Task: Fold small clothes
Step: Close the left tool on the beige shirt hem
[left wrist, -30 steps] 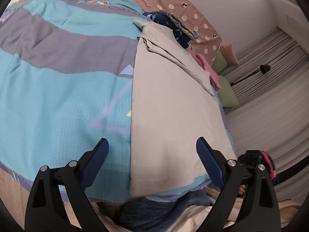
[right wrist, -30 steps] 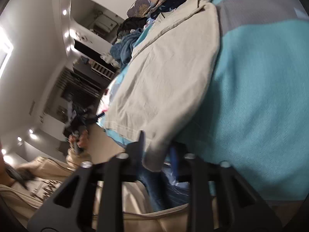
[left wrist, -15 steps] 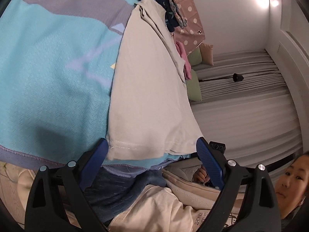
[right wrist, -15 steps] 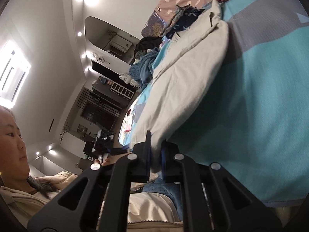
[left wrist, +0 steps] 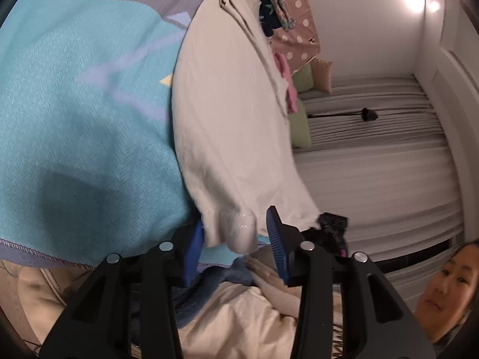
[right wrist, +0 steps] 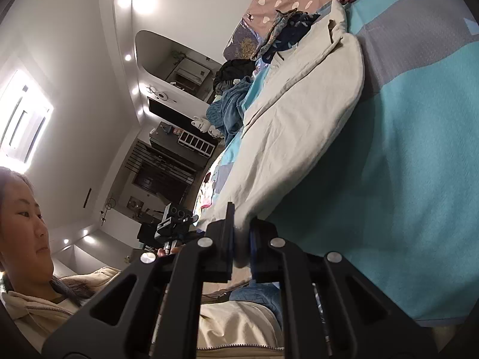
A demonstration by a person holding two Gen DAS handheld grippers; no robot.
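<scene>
A beige garment lies stretched out on a teal and grey bedspread, folded lengthwise. My left gripper is closing around the garment's near hem, its blue pads still a little apart with the bunched cloth between them. In the right wrist view the same garment runs away from me over the bedspread. My right gripper is shut on the other near corner of the hem and holds it lifted.
A pile of dark and blue clothes and a dotted brown pillow lie at the far end of the bed. A pink cloth lies beside the garment. The person sits at the bed's near edge.
My left gripper has moved onto the garment's near hem and narrowed from wide open around it. My right gripper stays shut on its corner and has lifted it.
</scene>
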